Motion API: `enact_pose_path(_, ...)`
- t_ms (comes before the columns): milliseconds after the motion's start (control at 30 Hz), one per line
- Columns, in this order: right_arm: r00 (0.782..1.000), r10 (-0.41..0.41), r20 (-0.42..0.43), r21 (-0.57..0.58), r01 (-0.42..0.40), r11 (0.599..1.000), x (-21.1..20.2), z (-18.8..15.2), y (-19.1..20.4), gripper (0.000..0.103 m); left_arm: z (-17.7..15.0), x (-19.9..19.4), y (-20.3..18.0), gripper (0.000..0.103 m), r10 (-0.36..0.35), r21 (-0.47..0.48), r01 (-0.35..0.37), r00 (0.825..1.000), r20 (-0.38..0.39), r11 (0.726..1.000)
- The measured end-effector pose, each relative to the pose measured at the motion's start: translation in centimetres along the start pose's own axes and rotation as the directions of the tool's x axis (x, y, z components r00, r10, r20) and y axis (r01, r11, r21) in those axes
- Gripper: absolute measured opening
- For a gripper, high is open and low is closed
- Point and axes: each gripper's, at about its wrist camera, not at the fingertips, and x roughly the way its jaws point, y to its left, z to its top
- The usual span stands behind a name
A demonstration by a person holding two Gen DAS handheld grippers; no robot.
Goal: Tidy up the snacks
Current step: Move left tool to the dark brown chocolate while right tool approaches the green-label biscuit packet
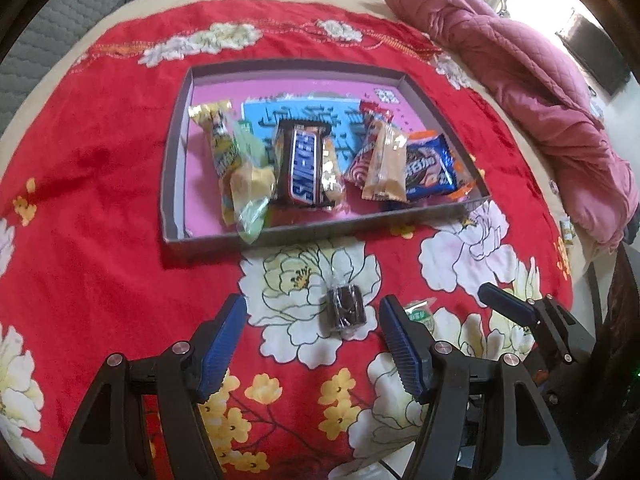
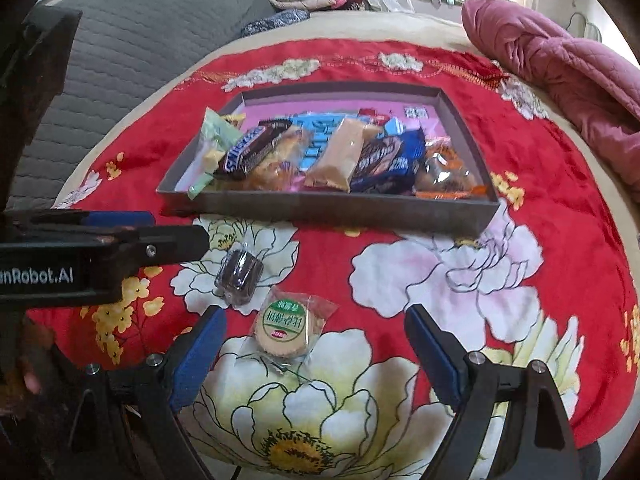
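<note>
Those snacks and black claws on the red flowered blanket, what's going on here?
A person is tidying snacks into a shallow box, using a claw in each hand. Several packets, including a Snickers bar, already lie inside. Two snacks remain on the blanket: a dark chocolate cake in front of the open left claw, and a round biscuit between the open right claw's fingers. Neither is gripped yet.

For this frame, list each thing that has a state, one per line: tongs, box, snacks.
Left tongs: open, empty, straddling the dark chocolate.
Right tongs: open, empty, round biscuit between them.
Dark chocolate: wrapped, on the blanket, outside the box.
Round biscuit: wrapped, on the blanket, outside the box.
Box: lidless, holding several snacks.
Snickers bar: wrapped, in the box.
</note>
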Motion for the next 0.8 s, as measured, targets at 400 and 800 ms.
enact_pose_path(400, 0.998, -0.037, -0.055, -0.019, 0.036, 0.999, 2.4, -0.4, 0.9, 0.09, -0.5, 2.3, 0.3, 0.07, -0.028, -0.033, 0.026, 0.998, -0.062, 0.999)
enact_pose_path(800, 0.997, -0.041, -0.063, -0.01, 0.041, 0.999, 2.9, -0.3, 0.3, 0.063, -0.7, 3.9, 0.2, 0.07, -0.034, -0.04, 0.03, 0.994, -0.104, 0.999)
